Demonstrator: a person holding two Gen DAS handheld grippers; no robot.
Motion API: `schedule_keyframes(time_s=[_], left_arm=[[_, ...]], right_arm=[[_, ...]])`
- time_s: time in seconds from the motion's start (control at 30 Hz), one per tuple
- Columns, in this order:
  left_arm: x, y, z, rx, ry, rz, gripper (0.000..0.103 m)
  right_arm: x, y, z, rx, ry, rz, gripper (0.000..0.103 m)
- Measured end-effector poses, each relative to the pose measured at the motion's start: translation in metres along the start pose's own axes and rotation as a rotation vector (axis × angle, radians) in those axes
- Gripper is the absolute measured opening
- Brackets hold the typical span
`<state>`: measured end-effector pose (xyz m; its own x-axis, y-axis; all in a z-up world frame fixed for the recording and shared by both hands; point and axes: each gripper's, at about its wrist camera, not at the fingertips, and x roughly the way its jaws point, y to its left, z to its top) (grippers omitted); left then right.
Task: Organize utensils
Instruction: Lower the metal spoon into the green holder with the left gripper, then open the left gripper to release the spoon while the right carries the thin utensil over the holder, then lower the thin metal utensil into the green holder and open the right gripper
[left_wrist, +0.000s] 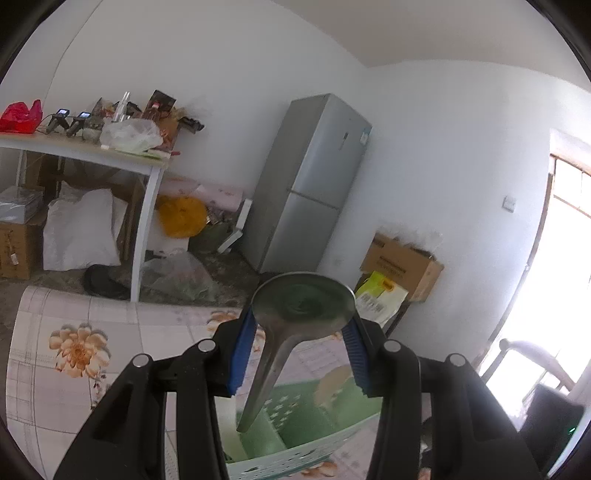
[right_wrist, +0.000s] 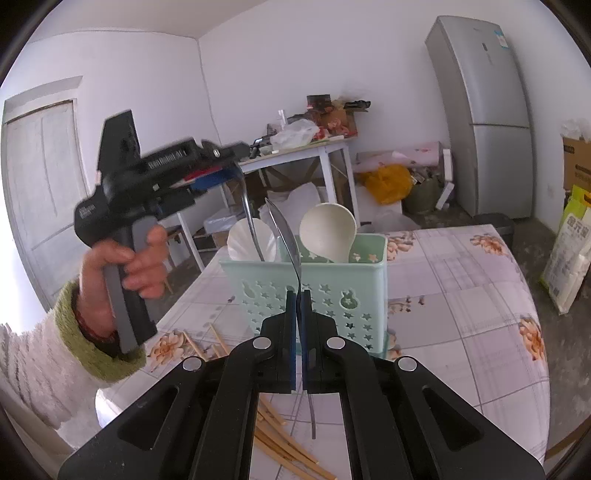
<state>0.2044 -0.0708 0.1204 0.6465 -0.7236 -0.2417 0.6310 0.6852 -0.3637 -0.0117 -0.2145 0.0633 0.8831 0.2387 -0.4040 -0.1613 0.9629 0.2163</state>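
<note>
Floral cloth covers the surface (right_wrist: 461, 295), mint caddy (right_wrist: 306, 295) at centre. Left tool (left_wrist: 301, 314) pinches a steel spoon (left_wrist: 295, 317) by its bowl, handle dipping into the caddy: rigid, slick, likely to swivel. Right tool (right_wrist: 298, 295) is clamped on a second spoon (right_wrist: 282, 232) at mid-handle, a steadier hold.

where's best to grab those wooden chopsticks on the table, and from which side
Judging by how they lie, take the chopsticks near mid-length from straight above, tool fingers across the sticks. They lie flat on the tablecloth in a loose fan beside the green holder, so a side approach would likely scatter them.
</note>
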Motion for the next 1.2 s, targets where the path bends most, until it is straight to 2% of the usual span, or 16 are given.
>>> schedule_keyframes(time_s=[0.17, 0.33, 0.53, 0.7, 0.87, 1.0, 1.2], left_arm=[[0.01, 0.012, -0.013, -0.017, 0.046, 0.023, 0.044], [0.006, 0.02, -0.016, -0.023, 0.04, 0.03, 0.044], [-0.015, 0.022, -0.013, -0.039, 0.01, 0.021, 0.053], [-0.043, 0.02, -0.015, -0.04, -0.019, 0.015, 0.063], [-0.075, 0.026, -0.032, -0.061, -0.011, 0.029, 0.07], [-0.097, 0.034, -0.052, -0.072, 0.022, 0.058, 0.072], [-0.117, 0.048, -0.083, -0.085, 0.083, 0.116, 0.074]], right_arm=[[-0.001, -0.004, 0.002, 0.02, -0.003, 0.003, 0.0], [-0.002, -0.007, 0.004, 0.045, -0.009, 0.01, 0.0], [-0.006, -0.009, 0.013, 0.057, -0.042, 0.022, 0.0], [-0.012, -0.012, 0.039, 0.065, -0.118, 0.049, 0.0], [-0.008, -0.019, 0.071, 0.075, -0.205, 0.063, 0.0], [0.004, -0.023, 0.093, 0.065, -0.26, 0.045, 0.0], [0.03, -0.029, 0.101, 0.039, -0.288, 0.003, 0.0]])
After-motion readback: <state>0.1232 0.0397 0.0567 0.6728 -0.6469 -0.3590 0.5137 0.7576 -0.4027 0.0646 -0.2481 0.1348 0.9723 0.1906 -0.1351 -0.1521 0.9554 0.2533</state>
